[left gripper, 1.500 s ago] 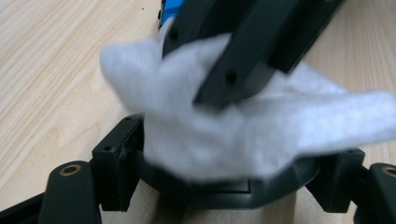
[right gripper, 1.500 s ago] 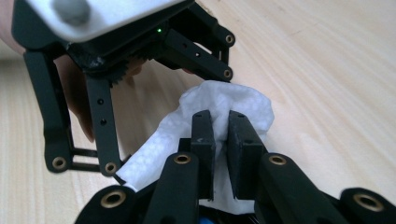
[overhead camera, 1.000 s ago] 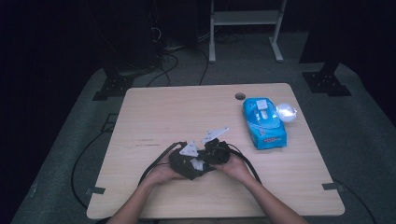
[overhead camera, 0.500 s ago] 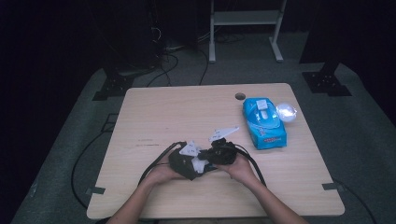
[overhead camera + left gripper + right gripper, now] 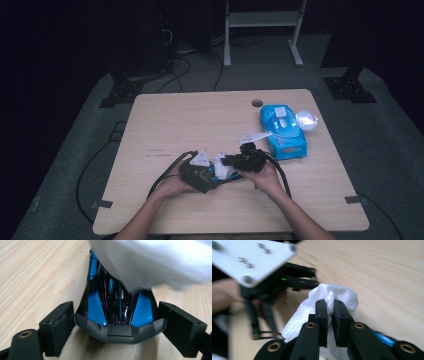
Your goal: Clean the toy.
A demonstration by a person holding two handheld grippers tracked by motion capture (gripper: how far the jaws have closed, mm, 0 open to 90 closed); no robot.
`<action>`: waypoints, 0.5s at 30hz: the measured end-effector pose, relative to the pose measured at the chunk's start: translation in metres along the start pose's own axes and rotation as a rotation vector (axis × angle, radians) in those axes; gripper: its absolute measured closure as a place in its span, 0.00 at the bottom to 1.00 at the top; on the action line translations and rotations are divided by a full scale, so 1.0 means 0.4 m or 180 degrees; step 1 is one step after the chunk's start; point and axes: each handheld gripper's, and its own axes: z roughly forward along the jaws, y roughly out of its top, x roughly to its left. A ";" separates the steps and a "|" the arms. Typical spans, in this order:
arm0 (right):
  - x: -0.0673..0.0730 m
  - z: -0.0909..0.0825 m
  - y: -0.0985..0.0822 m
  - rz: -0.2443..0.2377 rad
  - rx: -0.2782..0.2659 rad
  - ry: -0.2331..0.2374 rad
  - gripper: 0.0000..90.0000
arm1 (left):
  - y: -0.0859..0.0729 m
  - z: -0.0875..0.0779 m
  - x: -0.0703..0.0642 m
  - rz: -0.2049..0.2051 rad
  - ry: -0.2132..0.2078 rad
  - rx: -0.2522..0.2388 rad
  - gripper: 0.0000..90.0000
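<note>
At the near middle of the table (image 5: 165, 120), we hold a blue-and-black toy car (image 5: 117, 312) between the pads of the left tool (image 5: 207, 172), and they seem to press its sides; those jaws have just closed a little with the car between them. The right tool (image 5: 330, 315) is clamped on a white wipe (image 5: 332, 296), pressed on top of the car. Since a second ago the right tool has slid a bit to the right and up in the high view, dragging the wipe along; the left hand (image 5: 172, 186) kept still. We read that as a wiping stroke along the car body, so cleaning is mid-way, not finished. In the left tool view the car's long axis runs away from the camera, its dark grey bumper end toward us, the far end hidden under the wipe. In the high view the car is mostly hidden. A blue wipe pack (image 5: 283, 131) lies well apart at the far right.
</note>
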 end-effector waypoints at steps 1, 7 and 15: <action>0.001 0.008 0.001 -0.0075 0.0070 -0.0092 0.92 | 0.000 0.004 -0.002 0.0005 0.0019 0.0003 0.26; 0.024 0.094 0.015 -0.0369 0.0375 -0.0163 0.92 | 0.002 0.005 -0.003 0.0044 0.0030 0.0019 0.26; 0.004 0.102 0.017 -0.0444 0.0476 -0.0250 0.92 | 0.002 0.006 -0.003 0.0064 0.0052 0.0014 0.26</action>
